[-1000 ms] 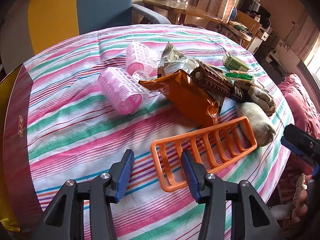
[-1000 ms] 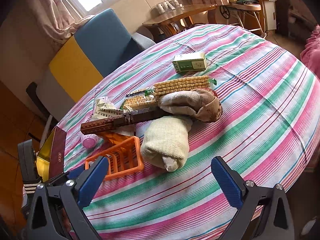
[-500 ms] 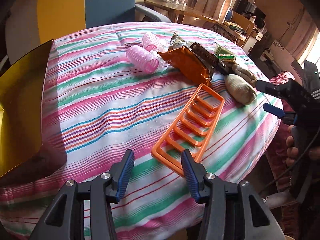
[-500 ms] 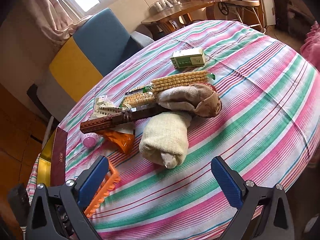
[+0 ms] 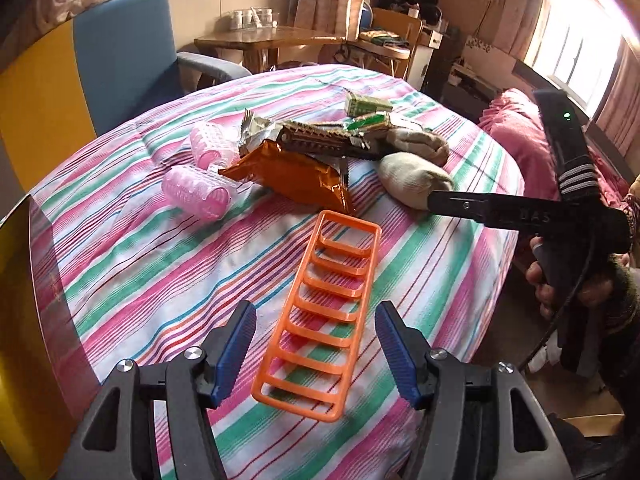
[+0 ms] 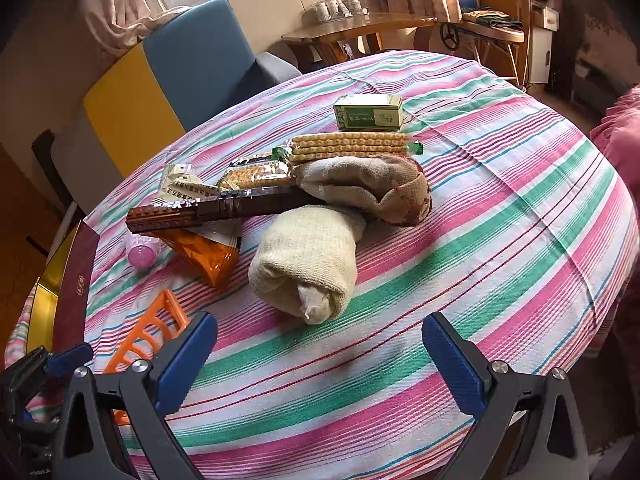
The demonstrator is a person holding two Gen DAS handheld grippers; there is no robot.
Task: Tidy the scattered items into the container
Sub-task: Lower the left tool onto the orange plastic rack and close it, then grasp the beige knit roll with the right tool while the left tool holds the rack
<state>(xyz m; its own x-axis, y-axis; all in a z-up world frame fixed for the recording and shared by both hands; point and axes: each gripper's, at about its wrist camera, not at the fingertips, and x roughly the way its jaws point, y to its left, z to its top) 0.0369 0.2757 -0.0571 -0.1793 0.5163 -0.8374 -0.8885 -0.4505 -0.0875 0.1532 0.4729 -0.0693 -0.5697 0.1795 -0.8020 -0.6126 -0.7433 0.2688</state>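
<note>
Between your left gripper fingers: orange rack, jaws opening, released. Right gripper spread, empty. Snacks, socks, curlers all untidied.

Room behind the striped table
A blue and yellow armchair stands beside the striped tablecloth; a wooden side table with jars stands farther back.

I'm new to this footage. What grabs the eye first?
The orange plastic rack lies on the striped tablecloth, its near end between the opening left tongs, whose pads stand clear of it. Behind it sits a heap of snack packets, pink hair rollers and rolled socks.
</note>
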